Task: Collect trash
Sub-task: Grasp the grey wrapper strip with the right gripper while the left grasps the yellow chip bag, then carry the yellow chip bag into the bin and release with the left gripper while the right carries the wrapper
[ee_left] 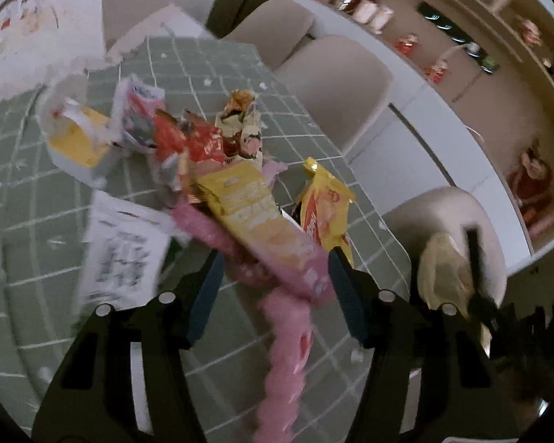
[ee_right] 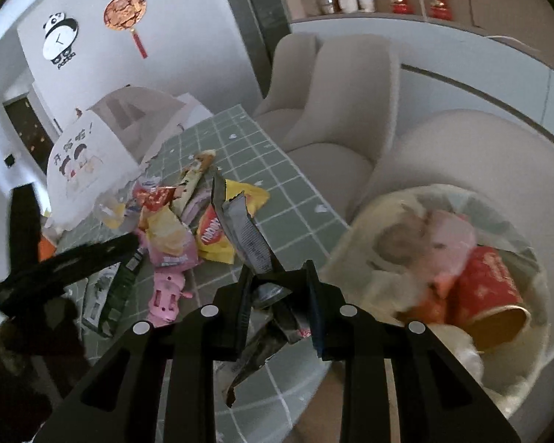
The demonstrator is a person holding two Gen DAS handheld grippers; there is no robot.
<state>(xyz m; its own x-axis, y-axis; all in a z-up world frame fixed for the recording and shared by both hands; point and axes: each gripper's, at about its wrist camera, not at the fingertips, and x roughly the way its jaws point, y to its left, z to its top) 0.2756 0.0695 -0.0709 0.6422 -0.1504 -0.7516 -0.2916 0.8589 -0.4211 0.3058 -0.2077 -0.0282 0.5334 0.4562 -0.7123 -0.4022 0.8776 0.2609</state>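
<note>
A pile of snack wrappers lies on the green checked table (ee_left: 37,229). My left gripper (ee_left: 275,258) is open, its blue fingers on either side of a pink and yellow wrapper (ee_left: 262,229). A yellow chip bag (ee_left: 325,206) and a red wrapper (ee_left: 195,140) lie beside it. My right gripper (ee_right: 277,277) is shut on a grey foil wrapper (ee_right: 247,232), held above the table edge. A lined trash bin (ee_right: 506,221) stands to its right, holding a red cup (ee_right: 487,284) and crumpled trash. The left gripper (ee_right: 74,262) shows dark in the right wrist view.
A white paper bag (ee_right: 88,162) with cartoon faces stands at the table's far side. A white printed sheet (ee_left: 122,251) lies left of the pile. Beige chairs (ee_right: 336,118) line the table's right side. Shelves with jars and figurines run behind.
</note>
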